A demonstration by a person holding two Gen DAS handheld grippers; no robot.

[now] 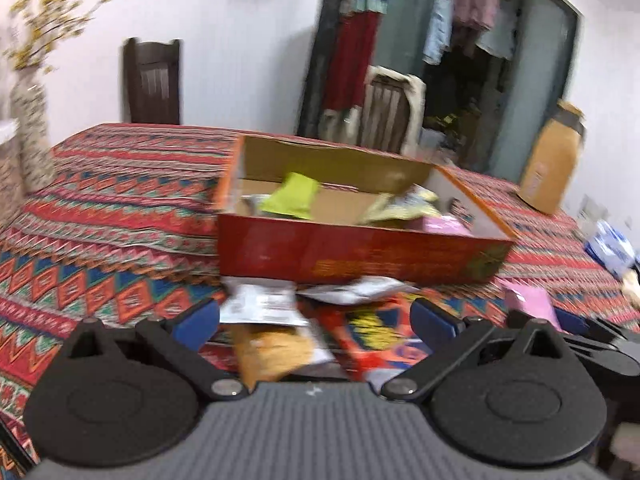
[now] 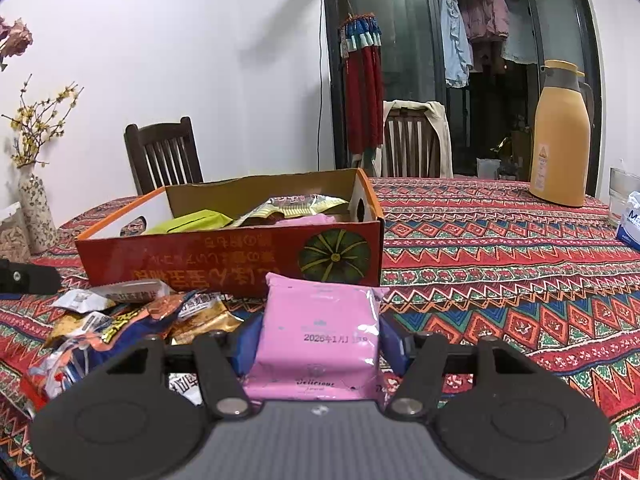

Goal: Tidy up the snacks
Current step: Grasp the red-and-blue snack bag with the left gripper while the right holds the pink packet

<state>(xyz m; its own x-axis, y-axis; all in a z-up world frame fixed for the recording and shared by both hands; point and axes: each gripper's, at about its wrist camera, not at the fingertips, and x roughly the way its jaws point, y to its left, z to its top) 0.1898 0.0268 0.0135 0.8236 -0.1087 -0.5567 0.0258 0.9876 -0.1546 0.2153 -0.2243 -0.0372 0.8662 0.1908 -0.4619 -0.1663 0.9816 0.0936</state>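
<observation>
Pink snack pack point(image 2: 318, 336) pinched in right gripper point(image 2: 318, 340) jaws near red box point(image 2: 224, 256) – ready to drop in – left gripper point(image 1: 316, 320) jaws wide and empty over loose snacks point(image 1: 276, 332) on bench point(image 2: 500, 264)

The red cardboard box point(image 2: 232, 256) stands open-topped in the middle of the surface point(image 2: 500, 264), its near wall a low barrier and its inside partly filled with packets, so the way in is from above. A heap of loose snack packets point(image 2: 120, 320) crowds the strip between that wall and the near edge, toward the left. Right of the box the patterned cloth lies bare and passable out to the far right corner, where a yellow thermos jug point(image 2: 560, 140) stands upright, and the right edge, where a blue-and-white pack point(image 2: 632, 220) sits. A patterned vase point(image 2: 36, 212) with branches blocks the left edge.
</observation>
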